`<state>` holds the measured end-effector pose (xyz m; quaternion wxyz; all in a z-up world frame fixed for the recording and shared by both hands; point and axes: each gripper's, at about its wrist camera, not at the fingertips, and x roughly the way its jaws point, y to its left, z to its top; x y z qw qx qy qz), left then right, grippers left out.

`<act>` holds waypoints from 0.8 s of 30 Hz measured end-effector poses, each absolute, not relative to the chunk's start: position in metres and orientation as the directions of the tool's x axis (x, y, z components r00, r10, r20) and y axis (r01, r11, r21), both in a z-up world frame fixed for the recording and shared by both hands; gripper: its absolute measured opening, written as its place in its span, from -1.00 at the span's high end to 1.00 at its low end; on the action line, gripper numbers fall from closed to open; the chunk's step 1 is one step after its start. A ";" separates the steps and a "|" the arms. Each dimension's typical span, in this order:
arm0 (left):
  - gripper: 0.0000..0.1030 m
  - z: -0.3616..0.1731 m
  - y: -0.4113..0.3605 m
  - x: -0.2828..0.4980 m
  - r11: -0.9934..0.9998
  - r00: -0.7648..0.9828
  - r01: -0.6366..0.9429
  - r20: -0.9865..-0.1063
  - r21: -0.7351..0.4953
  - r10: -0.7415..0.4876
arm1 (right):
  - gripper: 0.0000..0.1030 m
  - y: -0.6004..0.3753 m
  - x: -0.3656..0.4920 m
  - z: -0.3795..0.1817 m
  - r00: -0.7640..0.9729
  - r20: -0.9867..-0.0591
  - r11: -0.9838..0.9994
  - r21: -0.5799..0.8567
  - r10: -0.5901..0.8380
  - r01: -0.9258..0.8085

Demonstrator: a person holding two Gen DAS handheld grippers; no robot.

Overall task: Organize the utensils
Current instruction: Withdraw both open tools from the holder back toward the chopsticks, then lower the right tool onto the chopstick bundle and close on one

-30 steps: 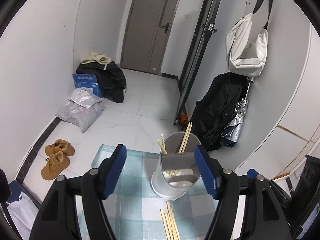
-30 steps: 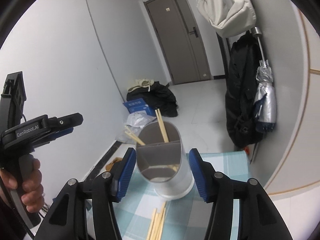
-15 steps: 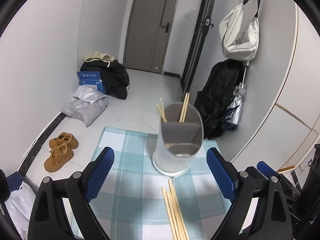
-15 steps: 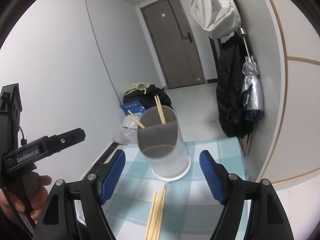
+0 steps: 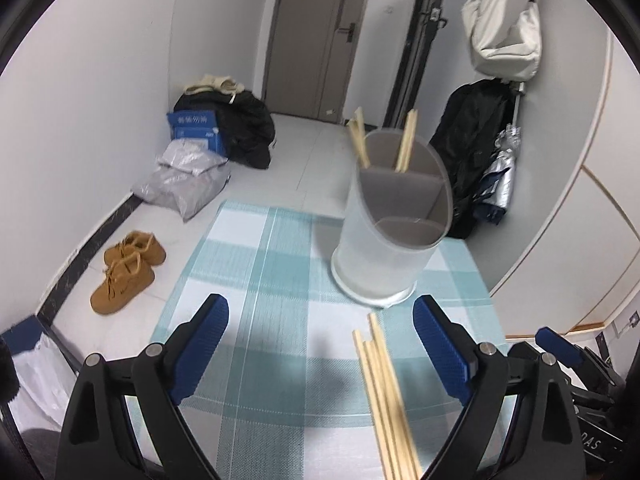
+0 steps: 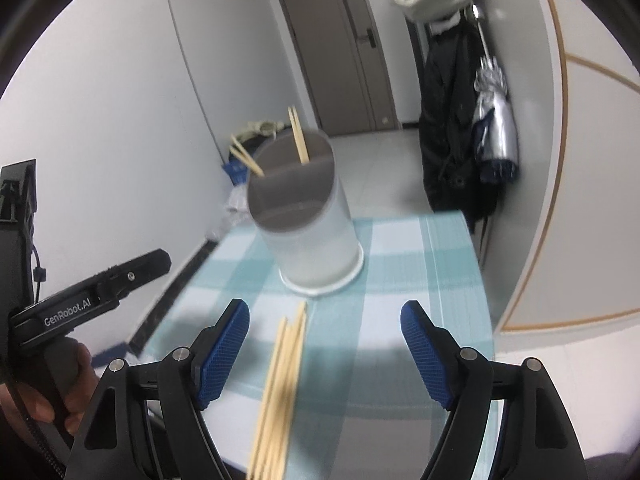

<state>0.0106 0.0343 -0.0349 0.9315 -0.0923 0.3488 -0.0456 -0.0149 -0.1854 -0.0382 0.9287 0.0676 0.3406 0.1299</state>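
Both grippers have dropped toward the table since 1 s ago, and the view now looks down on the loose chopsticks [image 5: 386,400] instead of framing the holder. Left gripper [image 5: 320,350]: jaws spread wide earlier in that sec, now steady, nothing between the pads. Right gripper [image 6: 325,354]: jaws likewise wide apart, w/ the chopstick bundle lying below and between them, not touched yet as far as I can tell.

Holder [image 5: 394,224] is a frosted cylinder w/ grey dividers, upright on the cloth just beyond the bundle; two pairs of sticks already stand in its back compartments.

Risks, my read: the sticks lie bunched and overlapping, so a pinch may catch several or roll one off the near edge. They're thin and smooth, so prob slip if gripped off-centre. The holder looks light; a nudge from either gripper could tip it.

Surface: teal-and-white checked cloth [image 5: 256,280] on a small table. Room: white walls, grey door [image 5: 316,36], tan shoes [image 5: 128,268] on a pale tiled floor, bags heaped by the wall, dark coat and folded umbrella [image 6: 494,120] hanging at right.
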 end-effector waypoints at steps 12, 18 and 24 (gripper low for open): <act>-0.76 -0.065 0.068 0.038 0.959 0.679 -0.088 -0.721 -0.270 -0.140 | -0.24 -0.160 0.023 -0.090 0.552 -0.798 0.963 0.129 0.242 -0.235; -0.76 -0.069 0.078 0.046 0.944 0.645 -0.118 -0.746 -0.308 -0.163 | 0.12 -0.140 0.053 -0.115 0.466 -0.859 0.963 0.100 0.211 -0.252; -0.76 -0.073 0.083 0.052 0.919 0.610 -0.129 -0.760 -0.374 -0.224 | 0.41 -0.128 0.072 -0.126 0.405 -0.887 0.956 0.114 0.220 -0.271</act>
